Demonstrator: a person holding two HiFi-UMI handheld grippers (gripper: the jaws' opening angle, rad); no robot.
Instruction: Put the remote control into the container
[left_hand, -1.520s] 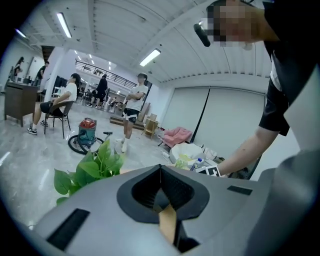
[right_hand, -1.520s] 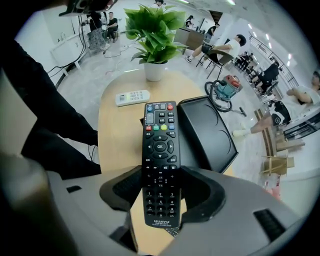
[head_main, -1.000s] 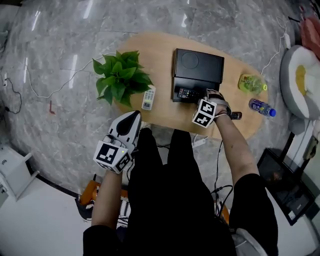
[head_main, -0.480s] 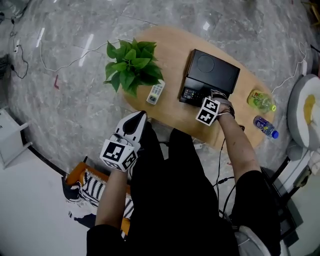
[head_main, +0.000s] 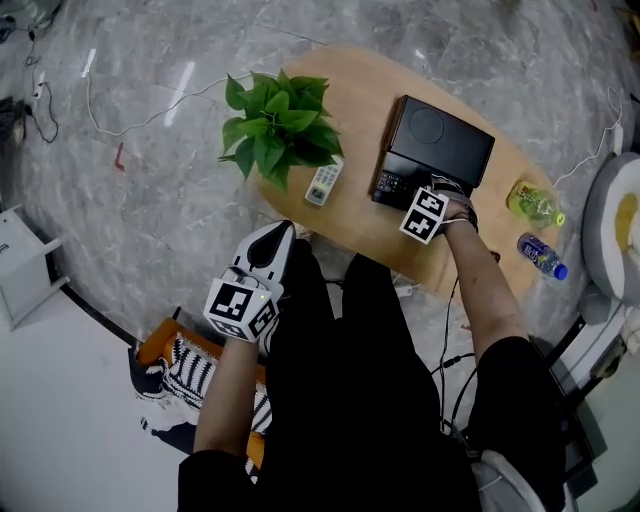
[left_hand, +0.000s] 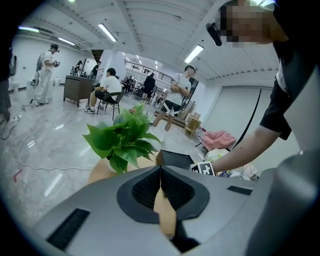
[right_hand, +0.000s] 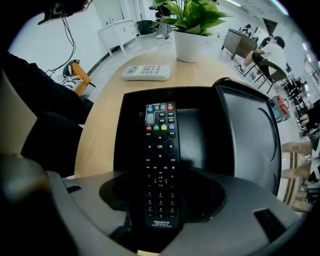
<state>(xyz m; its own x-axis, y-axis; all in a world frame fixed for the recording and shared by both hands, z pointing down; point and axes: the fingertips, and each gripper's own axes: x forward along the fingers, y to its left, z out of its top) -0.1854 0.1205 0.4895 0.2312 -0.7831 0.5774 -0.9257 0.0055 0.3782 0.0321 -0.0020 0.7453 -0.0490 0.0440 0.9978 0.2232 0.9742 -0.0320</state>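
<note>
A black remote control (right_hand: 160, 165) stands between the jaws of my right gripper (right_hand: 160, 202), which is shut on its lower end and points straight down. The remote's far end reaches into the open tray of the black container (right_hand: 127, 130), whose lid (right_hand: 250, 135) lies open beside it. In the head view the right gripper (head_main: 418, 205) hangs over the front of the container (head_main: 440, 140) on the wooden table (head_main: 350, 225). My left gripper (head_main: 272, 232) is shut with nothing in it, off the table's near edge. Its pads (left_hand: 150, 187) meet.
A white remote (head_main: 324, 184) lies on the table next to a potted green plant (head_main: 278, 128). A green bottle (head_main: 534, 203) and a blue-capped bottle (head_main: 541, 255) lie at the table's right end. Cables trail over the marble floor. People stand and sit far off in the room.
The right gripper has sunk a little over the container's front with the black remote in it. The left gripper has drifted slightly and stays shut. The head view has shifted.
</note>
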